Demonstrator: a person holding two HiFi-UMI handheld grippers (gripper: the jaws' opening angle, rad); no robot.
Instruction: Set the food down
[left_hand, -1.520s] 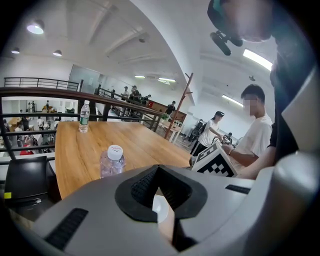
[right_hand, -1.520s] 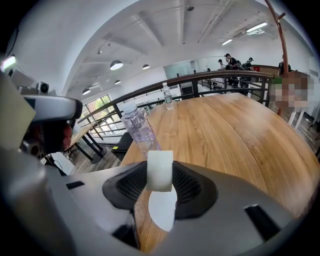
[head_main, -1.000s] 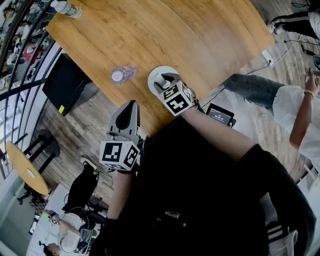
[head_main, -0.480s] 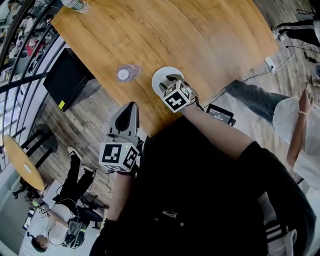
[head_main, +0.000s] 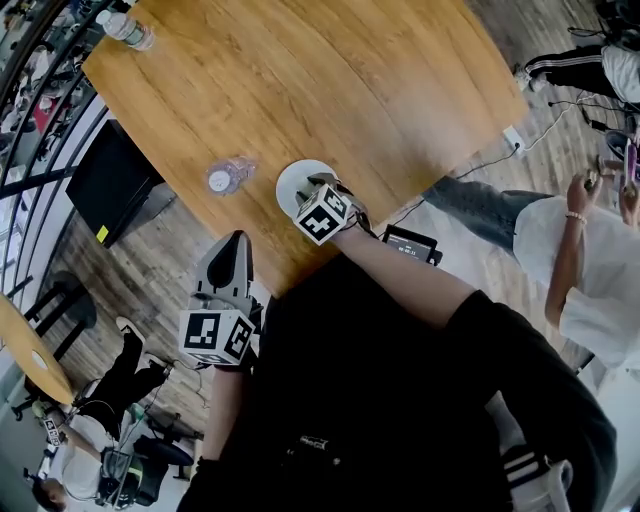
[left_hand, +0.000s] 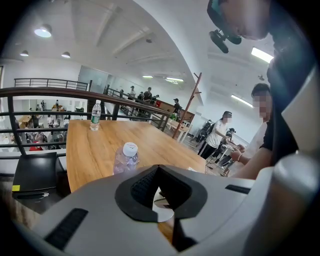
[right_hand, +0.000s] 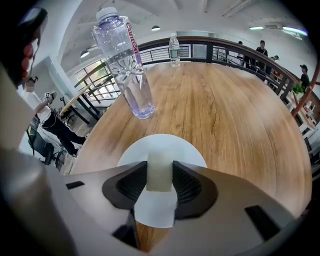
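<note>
- Right gripper (right_hand: 160, 186) fingers (right_hand: 131, 186) clamped on a pale cream rectangular block of food (right_hand: 160, 167), held upright.
- Directly over a round white plate (right_hand: 165, 145); contact with it not discernible.
- Plate near the edge of the brown wooden bench (right_hand: 230, 115), clear plastic water bottle (right_hand: 127, 65) just beyond, second capped bottle (right_hand: 173, 50) at the far corner.
- Left gripper (left_hand: 159, 169) fingers (left_hand: 140, 187) pressed together, empty, off the bench edge.

Only red lettering beginning with "C" runs down the clear water bottle (right_hand: 127, 70); the rest is unreadable.
</note>
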